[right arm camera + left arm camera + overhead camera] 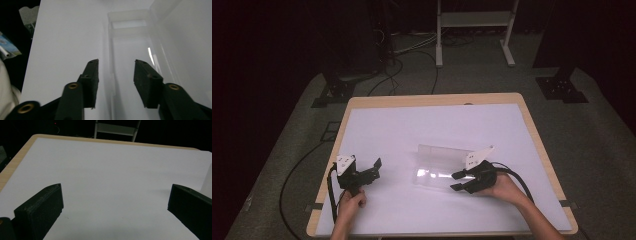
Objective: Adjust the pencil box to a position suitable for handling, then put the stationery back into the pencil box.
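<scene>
**Clear plastic box between parted jaws on the white table**

The clear, colourless, rectangular plastic box (439,165) lies on the white sheet right of the table's middle, toward the near edge. It is see-through enough that the sheet shows through it; only pale edges and a bright glint on its near side mark its outline. In the right gripper view its thin wall (111,62) runs straight away between the two black jaws, with a frosted band across the far end.

The right gripper (458,181) sits at the box's near right end, jaws moderately parted on either side of that wall; whether they touch it cannot be told.

The left gripper (374,170) rests well apart to the left, jaws spread wide over bare sheet, holding nothing.

The light wooden table (432,99) carries the white sheet (412,130).
</scene>
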`<action>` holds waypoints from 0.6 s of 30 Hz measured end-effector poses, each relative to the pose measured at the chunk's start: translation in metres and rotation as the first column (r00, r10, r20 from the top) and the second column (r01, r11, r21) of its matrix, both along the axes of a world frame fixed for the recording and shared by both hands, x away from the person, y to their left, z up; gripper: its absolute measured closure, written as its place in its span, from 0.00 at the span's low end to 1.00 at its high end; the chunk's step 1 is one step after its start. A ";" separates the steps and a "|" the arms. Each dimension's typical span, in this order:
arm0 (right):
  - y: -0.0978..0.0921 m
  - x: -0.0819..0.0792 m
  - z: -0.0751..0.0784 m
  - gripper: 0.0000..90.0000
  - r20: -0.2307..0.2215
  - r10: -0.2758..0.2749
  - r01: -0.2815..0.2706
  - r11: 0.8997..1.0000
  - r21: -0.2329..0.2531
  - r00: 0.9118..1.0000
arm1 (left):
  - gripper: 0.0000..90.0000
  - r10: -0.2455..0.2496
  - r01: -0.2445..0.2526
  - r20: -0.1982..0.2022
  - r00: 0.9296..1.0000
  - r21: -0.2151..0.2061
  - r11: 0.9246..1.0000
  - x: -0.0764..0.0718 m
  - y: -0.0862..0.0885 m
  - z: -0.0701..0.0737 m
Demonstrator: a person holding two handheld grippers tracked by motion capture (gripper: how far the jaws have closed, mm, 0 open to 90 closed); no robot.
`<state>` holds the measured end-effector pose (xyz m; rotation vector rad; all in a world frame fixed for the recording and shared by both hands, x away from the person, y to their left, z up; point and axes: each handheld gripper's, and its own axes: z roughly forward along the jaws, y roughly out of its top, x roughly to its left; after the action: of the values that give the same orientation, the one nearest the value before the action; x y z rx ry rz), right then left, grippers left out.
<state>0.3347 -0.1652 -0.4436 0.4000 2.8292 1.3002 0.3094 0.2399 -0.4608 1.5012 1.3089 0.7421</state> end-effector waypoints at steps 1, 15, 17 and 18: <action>-0.004 0.000 0.004 0.53 -0.009 -0.015 0.015 1.000 0.014 1.000 | 0.00 0.001 -0.001 0.000 1.000 0.000 1.000 0.000 0.000 0.000; -0.047 -0.010 0.026 0.35 0.024 -0.169 0.167 0.984 0.053 0.985 | 0.00 0.001 -0.001 -0.004 1.000 0.001 1.000 0.000 0.000 0.000; -0.050 -0.010 0.026 0.35 0.024 -0.177 0.176 0.983 0.057 0.984 | 0.00 0.002 -0.002 -0.002 1.000 0.000 1.000 0.000 0.001 0.000; -0.053 -0.011 0.026 0.34 0.022 -0.187 0.186 0.981 0.055 0.982 | 0.00 0.002 -0.002 -0.007 1.000 0.001 1.000 0.000 0.001 0.000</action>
<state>0.3235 -0.2185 -0.4179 0.6265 2.6633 1.3333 0.3094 0.2406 -0.4608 1.5039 1.3156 0.7396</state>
